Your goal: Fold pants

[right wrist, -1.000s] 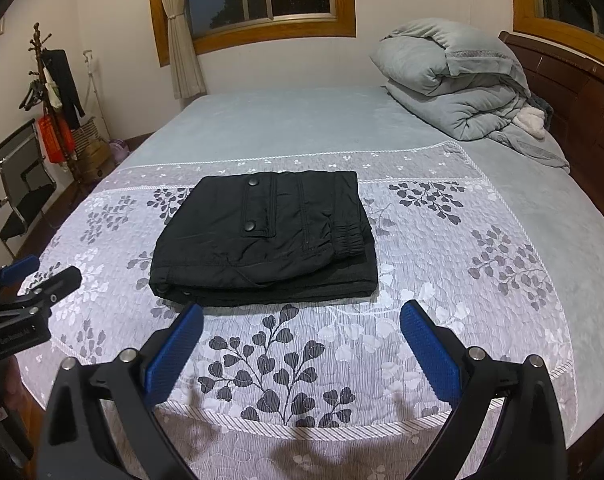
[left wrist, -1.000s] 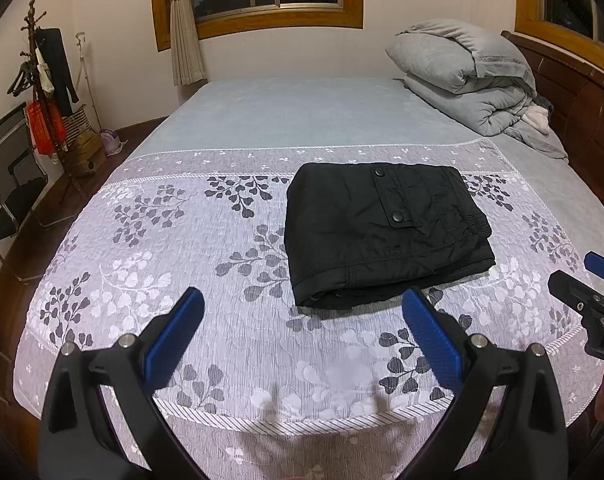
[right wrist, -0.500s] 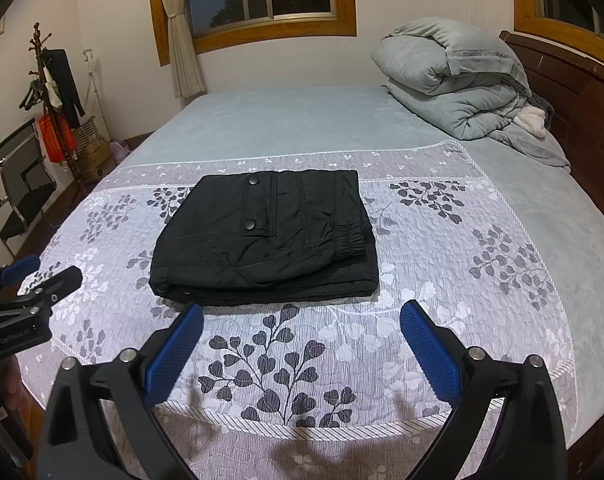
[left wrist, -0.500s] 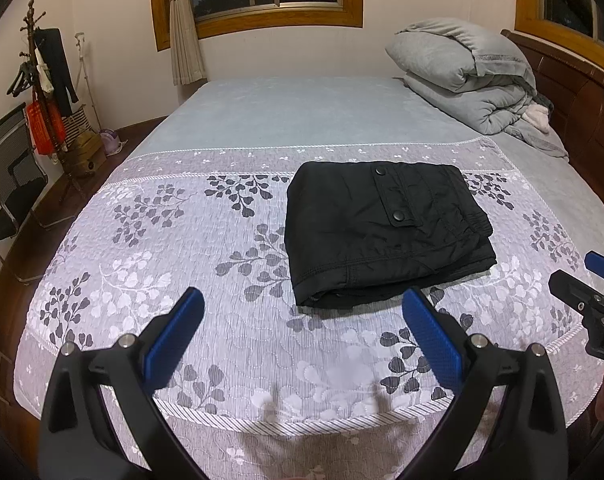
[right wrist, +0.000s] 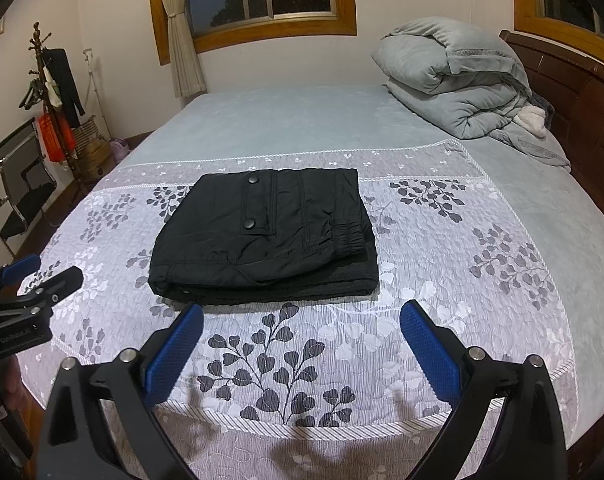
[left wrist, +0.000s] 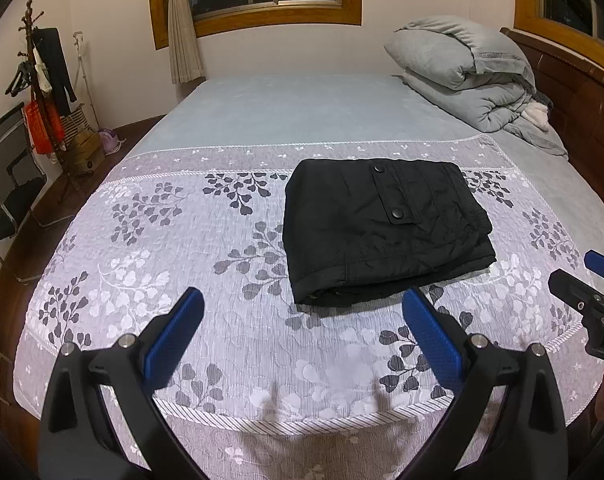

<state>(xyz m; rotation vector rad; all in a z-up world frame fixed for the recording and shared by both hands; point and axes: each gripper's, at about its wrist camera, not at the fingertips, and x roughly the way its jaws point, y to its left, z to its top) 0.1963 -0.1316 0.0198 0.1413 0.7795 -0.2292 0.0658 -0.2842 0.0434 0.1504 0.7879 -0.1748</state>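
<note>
Black pants (left wrist: pixel 381 232) lie folded in a compact rectangle on the leaf-patterned bedspread (left wrist: pixel 150 264); they also show in the right wrist view (right wrist: pixel 270 236). A snap pocket flap faces up. My left gripper (left wrist: pixel 302 332) is open and empty, held above the bed's near edge, short of the pants. My right gripper (right wrist: pixel 302 336) is open and empty, just in front of the pants' near edge. Each gripper shows at the edge of the other's view: the right one (left wrist: pixel 597 280) and the left one (right wrist: pixel 30 280).
A folded grey duvet (left wrist: pixel 469 72) lies at the bed's far right by the wooden headboard (left wrist: pixel 581 92). A coat rack (left wrist: pixel 42 80) and a black chair (left wrist: pixel 10 184) stand on the floor at left. The light blue sheet (left wrist: pixel 302 112) stretches behind the pants.
</note>
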